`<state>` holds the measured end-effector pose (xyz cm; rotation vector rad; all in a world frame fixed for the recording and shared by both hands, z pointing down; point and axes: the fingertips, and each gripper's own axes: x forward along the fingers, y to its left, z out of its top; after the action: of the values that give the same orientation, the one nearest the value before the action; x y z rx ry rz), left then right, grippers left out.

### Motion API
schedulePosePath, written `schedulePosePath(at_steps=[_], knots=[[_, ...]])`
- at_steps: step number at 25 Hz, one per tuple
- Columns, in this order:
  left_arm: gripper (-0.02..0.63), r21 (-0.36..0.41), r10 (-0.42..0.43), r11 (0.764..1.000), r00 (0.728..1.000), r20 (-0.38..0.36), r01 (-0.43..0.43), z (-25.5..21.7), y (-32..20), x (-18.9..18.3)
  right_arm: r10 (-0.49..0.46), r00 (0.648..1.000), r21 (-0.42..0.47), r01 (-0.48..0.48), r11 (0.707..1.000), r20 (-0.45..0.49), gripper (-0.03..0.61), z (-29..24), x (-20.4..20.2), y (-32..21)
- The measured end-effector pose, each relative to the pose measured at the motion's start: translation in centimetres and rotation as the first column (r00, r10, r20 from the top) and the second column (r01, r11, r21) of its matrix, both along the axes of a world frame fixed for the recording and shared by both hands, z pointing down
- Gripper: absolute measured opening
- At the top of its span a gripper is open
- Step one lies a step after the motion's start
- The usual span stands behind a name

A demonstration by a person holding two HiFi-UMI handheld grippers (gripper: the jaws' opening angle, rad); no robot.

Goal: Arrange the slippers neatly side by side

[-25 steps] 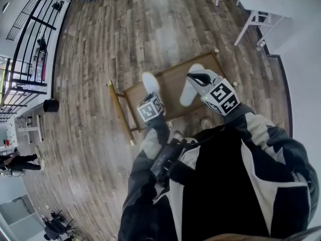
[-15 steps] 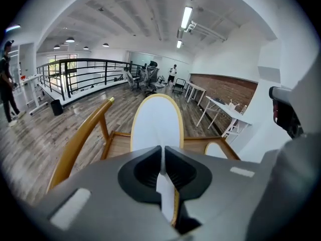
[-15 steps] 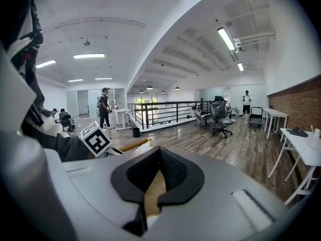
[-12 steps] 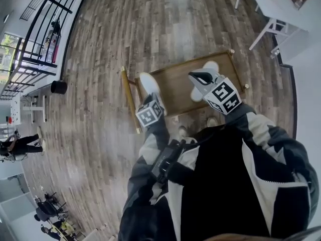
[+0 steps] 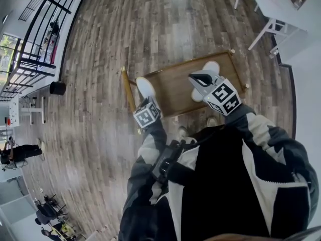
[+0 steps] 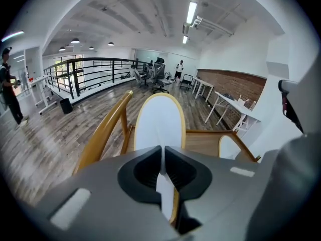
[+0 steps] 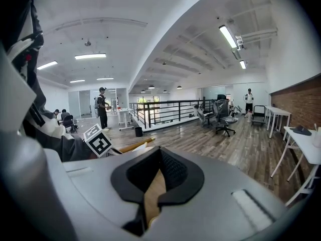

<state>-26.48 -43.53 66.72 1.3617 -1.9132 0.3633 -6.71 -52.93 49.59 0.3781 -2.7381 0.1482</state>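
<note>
Two white slippers are at a low wooden stand (image 5: 175,92) on the plank floor (image 5: 100,59). The left slipper (image 5: 144,87) is at the stand's left end, just beside the pale rail (image 5: 128,94) along that side, with its toe pointing to the far side. The left gripper (image 5: 149,100) is at its near end. In the left gripper view the jaws are pressed together on a thin white edge of this slipper, and its white face with a yellow rim stretches ahead beyond them.

The right slipper (image 5: 211,67) lies toward the stand's right end, well apart from the other, with bare board between the two. The right gripper (image 5: 199,78) is over its near part and hides it. In the right gripper view its jaws are closed — only a narrow slit is left, and a tan strip shows in it. Whether that strip is the slipper or the stand I cannot tell.

Far right stands a white table (image 5: 271,4). At the far left a black bin (image 5: 57,88) sits near a black railing (image 5: 35,39).
</note>
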Motion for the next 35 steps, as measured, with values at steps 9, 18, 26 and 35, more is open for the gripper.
schedulePosePath(at_steps=[9,18,26,35], knots=[[0.032,-0.104,-0.03,0.994,0.998,-0.048,0.024,5.3,-0.3,-1.9,0.059,0.998,0.004,-0.059,0.998,-0.035,0.005,0.6,1.5,-0.8],[0.032,-0.166,0.017,0.986,0.998,-0.068,-0.028,8.6,-2.5,-1.6,0.13,0.989,0.006,-0.13,0.992,-0.068,0.005,1.4,3.4,-2.0],[0.033,-0.213,0.074,0.973,0.995,-0.067,-0.087,10.9,-4.0,-0.9,0.168,0.981,0.0,-0.169,0.986,-0.095,0.005,2.1,4.8,-2.4],[0.034,-0.238,0.103,0.964,0.992,-0.074,-0.117,11.8,-4.6,-0.5,0.189,0.976,-0.002,-0.191,0.982,-0.111,0.005,2.2,5.5,-2.4]])
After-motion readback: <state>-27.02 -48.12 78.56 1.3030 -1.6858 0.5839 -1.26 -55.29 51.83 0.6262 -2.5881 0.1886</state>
